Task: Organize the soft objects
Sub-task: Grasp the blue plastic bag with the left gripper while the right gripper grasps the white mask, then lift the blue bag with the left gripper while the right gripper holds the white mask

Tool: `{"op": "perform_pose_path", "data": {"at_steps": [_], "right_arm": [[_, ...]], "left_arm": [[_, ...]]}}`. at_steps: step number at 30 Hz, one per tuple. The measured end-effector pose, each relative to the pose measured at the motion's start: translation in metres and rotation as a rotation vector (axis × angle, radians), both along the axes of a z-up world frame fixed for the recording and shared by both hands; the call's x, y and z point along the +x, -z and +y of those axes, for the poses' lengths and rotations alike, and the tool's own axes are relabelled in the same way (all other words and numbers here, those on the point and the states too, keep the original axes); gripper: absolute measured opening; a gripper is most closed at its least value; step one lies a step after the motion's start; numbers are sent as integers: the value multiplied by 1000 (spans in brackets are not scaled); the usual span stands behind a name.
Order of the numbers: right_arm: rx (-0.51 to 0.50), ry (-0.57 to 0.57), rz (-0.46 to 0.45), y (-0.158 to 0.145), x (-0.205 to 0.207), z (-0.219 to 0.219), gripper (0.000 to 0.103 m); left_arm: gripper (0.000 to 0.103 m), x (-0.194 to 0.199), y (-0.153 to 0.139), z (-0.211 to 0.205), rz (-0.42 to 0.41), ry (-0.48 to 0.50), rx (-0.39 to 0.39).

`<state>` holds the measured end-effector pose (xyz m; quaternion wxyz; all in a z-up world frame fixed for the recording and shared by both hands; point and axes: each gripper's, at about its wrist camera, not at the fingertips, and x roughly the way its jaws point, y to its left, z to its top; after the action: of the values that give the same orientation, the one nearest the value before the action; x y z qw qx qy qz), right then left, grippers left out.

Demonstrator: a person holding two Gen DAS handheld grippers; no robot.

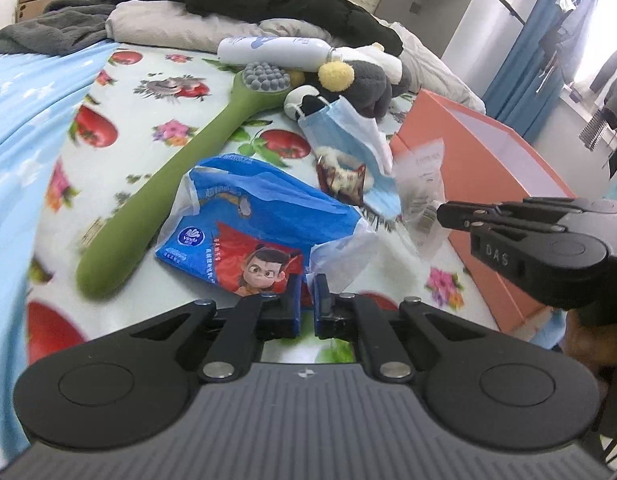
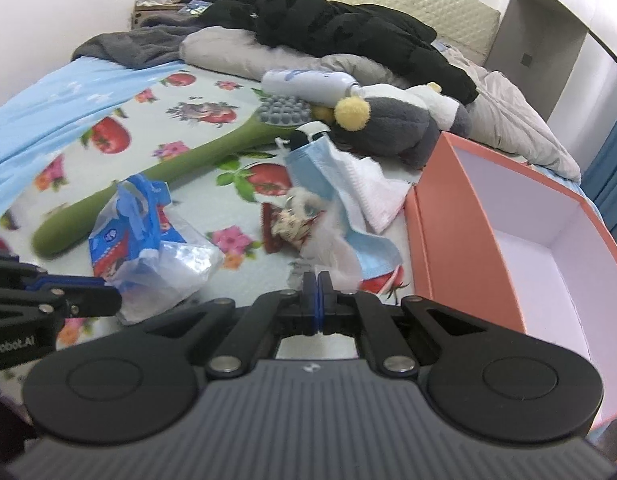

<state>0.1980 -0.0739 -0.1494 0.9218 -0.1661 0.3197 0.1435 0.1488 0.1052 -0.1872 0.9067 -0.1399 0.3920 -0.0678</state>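
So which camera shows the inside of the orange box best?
The right wrist view: the orange box sits open there, its white floor and walls visible and bare. The left wrist view shows only its outer side and a sliver of inner wall.

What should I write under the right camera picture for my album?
Right tongs shut beside an open orange box, facing a tissue pack, blue mask and plush toy on the bed.

Glossy crinkled plastic tissue pack (image 1: 248,224); matt orange cardboard box (image 2: 460,248).
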Motion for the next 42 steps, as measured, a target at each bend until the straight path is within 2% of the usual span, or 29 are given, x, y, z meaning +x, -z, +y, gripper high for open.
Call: {"op": "perform_pose_path", "data": {"at_steps": [8,11,14,16,18,19,20,21,23,24,26,30,33,35,42], "right_arm": [[8,-65,55,6,-35,10,3],[42,-63,101,10,-37,9,6],[117,-53,148,11,-34,1,6],[141,-33,163,11,-29,-5,7],[152,-14,163,12,-24,-9,7],[158,-4,167,13,-20,-11,8],[161,8,173,14,-17,-13,16],[170,20,178,15,-13,-15,34],[202,47,180,17,-7,-21,54],[215,58,176,18,-4,-23,56],[232,74,184,22,4,-26,57],[272,110,252,34,22,-29,57],[289,102,272,39,29,-27,58],[292,106,287,43,33,-27,62],[324,95,320,54,40,-28,63]], "left_arm": [[7,-40,9,21,51,-14,-25],[8,-46,13,28,68,-30,-53],[11,-48,14,32,75,-65,-96],[33,-48,13,32,78,-91,-118],[46,-47,9,31,59,-111,-144],[47,-45,7,30,51,-120,-158],[47,-43,5,29,50,-130,-172],[50,-41,4,29,51,-141,-190],[55,-35,1,27,51,-158,-221],[56,-32,0,26,49,-162,-227],[57,-25,-3,23,46,-184,-219],[60,-9,-11,11,37,-252,-120],[61,6,-10,7,74,-294,-120],[61,14,-8,5,86,-312,-134],[61,31,1,-2,132,-396,-79]]}}
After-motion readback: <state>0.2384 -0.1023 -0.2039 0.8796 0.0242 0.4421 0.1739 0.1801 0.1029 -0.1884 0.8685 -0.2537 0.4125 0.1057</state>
